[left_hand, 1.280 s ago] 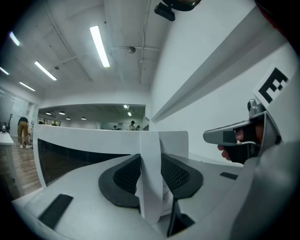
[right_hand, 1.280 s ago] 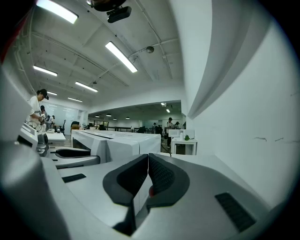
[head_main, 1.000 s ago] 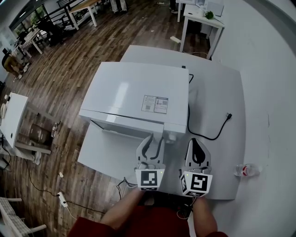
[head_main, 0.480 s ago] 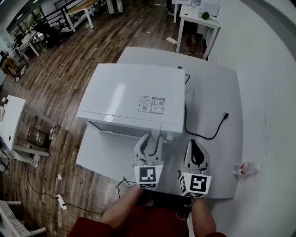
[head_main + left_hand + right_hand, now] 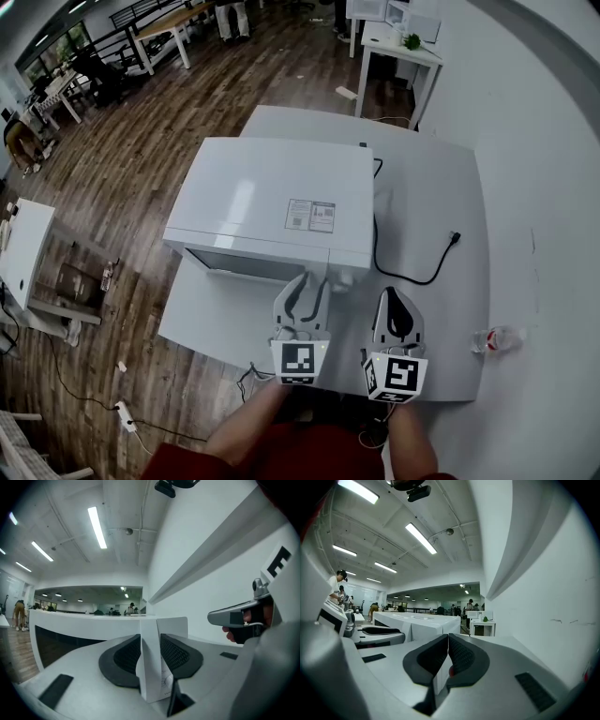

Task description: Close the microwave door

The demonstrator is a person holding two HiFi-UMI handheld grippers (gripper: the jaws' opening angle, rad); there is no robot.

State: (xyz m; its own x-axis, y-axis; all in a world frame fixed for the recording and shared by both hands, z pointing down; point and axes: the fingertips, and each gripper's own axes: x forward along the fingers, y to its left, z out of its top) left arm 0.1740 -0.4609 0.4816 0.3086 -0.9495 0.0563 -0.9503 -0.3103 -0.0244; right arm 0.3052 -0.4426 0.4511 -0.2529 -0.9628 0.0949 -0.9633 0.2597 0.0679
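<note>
A boxy white microwave (image 5: 272, 192) with a smooth top sits on the white desk (image 5: 450, 328). Its door (image 5: 148, 667), white-framed with a dark window, stands ajar at the front. The left hand-held gripper (image 5: 150, 635) points level, its meshed black pads (image 5: 126, 656) clamped on either side of the door's flat free edge. The right hand-held gripper (image 5: 448, 635) hangs just beside it, jaws pressed together with nothing between them. A black cable (image 5: 407, 278) curls across the desk. A clear plastic bottle (image 5: 495, 340) lies near the desk's right edge.
</note>
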